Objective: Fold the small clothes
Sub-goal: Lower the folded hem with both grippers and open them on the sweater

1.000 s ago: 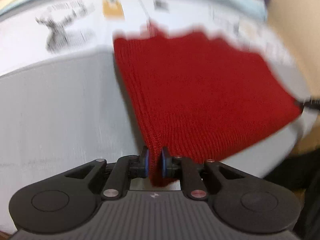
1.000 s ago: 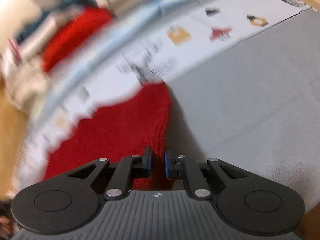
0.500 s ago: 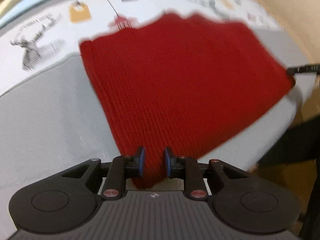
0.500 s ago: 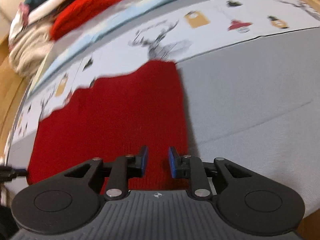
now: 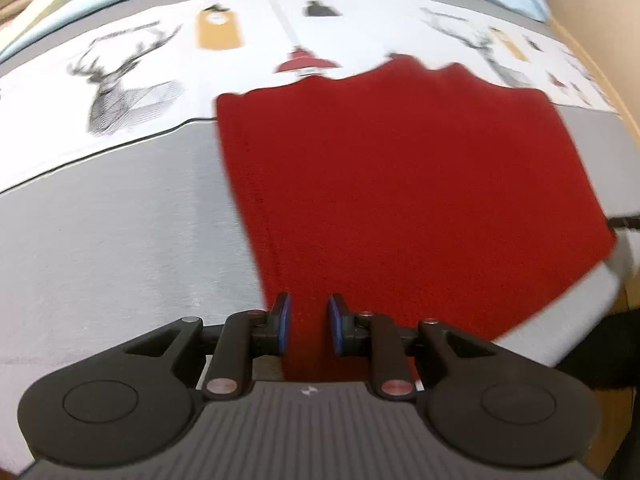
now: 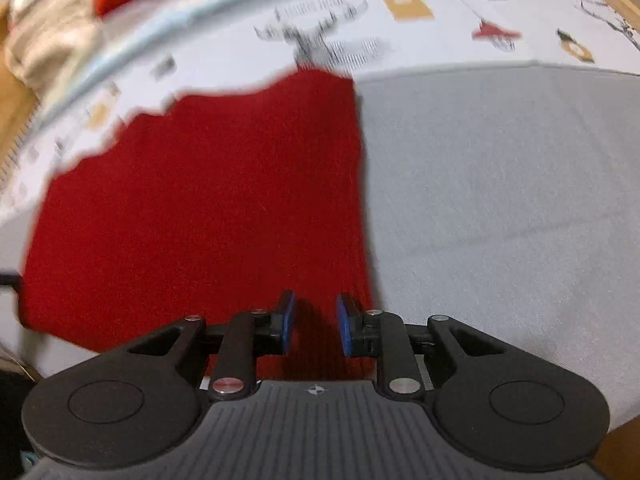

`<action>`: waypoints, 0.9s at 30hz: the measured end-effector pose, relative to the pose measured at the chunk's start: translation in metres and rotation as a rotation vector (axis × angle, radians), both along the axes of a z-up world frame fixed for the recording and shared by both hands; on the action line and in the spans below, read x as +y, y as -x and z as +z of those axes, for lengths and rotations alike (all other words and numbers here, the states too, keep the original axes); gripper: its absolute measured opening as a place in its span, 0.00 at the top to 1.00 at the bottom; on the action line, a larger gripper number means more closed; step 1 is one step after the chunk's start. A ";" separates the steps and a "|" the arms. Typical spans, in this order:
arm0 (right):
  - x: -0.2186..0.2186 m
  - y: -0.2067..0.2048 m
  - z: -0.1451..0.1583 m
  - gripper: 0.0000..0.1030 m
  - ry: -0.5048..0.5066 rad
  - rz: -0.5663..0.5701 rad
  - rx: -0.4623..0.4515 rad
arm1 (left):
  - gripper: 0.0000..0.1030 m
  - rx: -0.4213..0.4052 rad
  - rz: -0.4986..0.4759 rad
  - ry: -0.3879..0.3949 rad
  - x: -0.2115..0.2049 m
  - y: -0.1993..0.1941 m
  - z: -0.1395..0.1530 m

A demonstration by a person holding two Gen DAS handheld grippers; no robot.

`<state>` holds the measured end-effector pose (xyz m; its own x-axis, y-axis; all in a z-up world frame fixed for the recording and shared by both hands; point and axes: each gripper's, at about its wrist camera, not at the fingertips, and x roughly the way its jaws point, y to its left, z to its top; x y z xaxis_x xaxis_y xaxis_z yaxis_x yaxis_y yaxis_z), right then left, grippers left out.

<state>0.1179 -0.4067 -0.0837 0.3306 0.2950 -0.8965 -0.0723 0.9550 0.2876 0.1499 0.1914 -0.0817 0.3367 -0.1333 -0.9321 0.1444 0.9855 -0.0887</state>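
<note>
One red knitted cloth point(image 5: 400, 200) lies spread flat on the grey sheet point(image 5: 100, 240) of what looks like a bed, its far edge reaching onto a white printed band point(image 5: 120, 60) of stag heads, tags and small red shapes. The cloth is roughly rectangular, with straight sides and a wavy, uneven far hem; motion blur smears the weave, so only a faint ribbing along its left side shows in the left wrist view. The sheet is smooth, matt fabric with a few shallow creases.

The left gripper point(image 5: 308, 328) hangs over the cloth's near left corner, its blue-padded jaws apart, with red fabric showing in the gap but no pad pressing on it. The right gripper point(image 6: 316, 326) stands the same way over the near right corner of the cloth point(image 6: 200, 208), jaws apart, the cloth's edge running just under its right finger. Both gripper bodies hide the cloth's nearest edge.

At the right rim of the left wrist view a thin dark tip point(image 5: 626, 222) meets the cloth's corner, too cut off to identify. A blurred heap of pale and red textiles point(image 6: 60, 12) sits beyond the pale blue border point(image 6: 160, 24).
</note>
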 end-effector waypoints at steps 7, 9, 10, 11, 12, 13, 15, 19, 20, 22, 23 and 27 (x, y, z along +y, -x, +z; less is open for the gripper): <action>-0.001 -0.005 0.010 0.76 -0.034 -0.017 -0.050 | 0.78 0.011 0.071 -0.062 -0.005 -0.008 -0.003; -0.001 -0.005 0.009 0.75 -0.026 -0.023 -0.045 | 0.78 -0.020 0.094 -0.064 -0.007 -0.013 0.001; -0.001 -0.007 0.005 0.75 -0.006 -0.020 -0.031 | 0.78 -0.030 0.111 -0.062 -0.006 -0.016 0.002; 0.001 -0.007 0.000 0.75 0.028 -0.007 -0.010 | 0.78 -0.040 0.133 -0.062 -0.006 -0.018 0.004; 0.003 -0.009 -0.004 0.74 0.051 0.006 0.000 | 0.78 -0.048 0.152 -0.066 -0.006 -0.019 0.007; 0.003 -0.010 -0.005 0.72 0.067 0.011 -0.002 | 0.78 -0.057 0.170 -0.068 -0.007 -0.021 0.008; 0.001 -0.010 -0.002 0.72 0.056 -0.005 -0.019 | 0.78 -0.077 0.201 -0.061 -0.009 -0.027 0.012; -0.001 -0.009 0.003 0.72 0.021 -0.013 -0.059 | 0.77 -0.086 0.229 -0.032 -0.016 -0.039 0.011; 0.000 -0.009 0.001 0.72 0.029 -0.005 -0.052 | 0.74 -0.069 0.230 -0.023 -0.018 -0.043 0.008; 0.003 -0.009 -0.007 0.71 0.075 0.014 -0.020 | 0.70 -0.044 0.233 -0.028 -0.023 -0.050 0.001; 0.003 -0.009 -0.010 0.70 0.095 0.016 -0.008 | 0.70 -0.046 0.233 -0.039 -0.026 -0.052 0.000; -0.002 -0.008 0.000 0.70 0.052 -0.002 -0.065 | 0.70 -0.099 0.230 -0.011 -0.036 -0.057 0.007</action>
<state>0.1259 -0.4083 -0.0834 0.3892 0.2476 -0.8873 -0.0873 0.9688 0.2321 0.2067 0.1556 -0.0751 0.4465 -0.0330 -0.8942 -0.0764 0.9943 -0.0749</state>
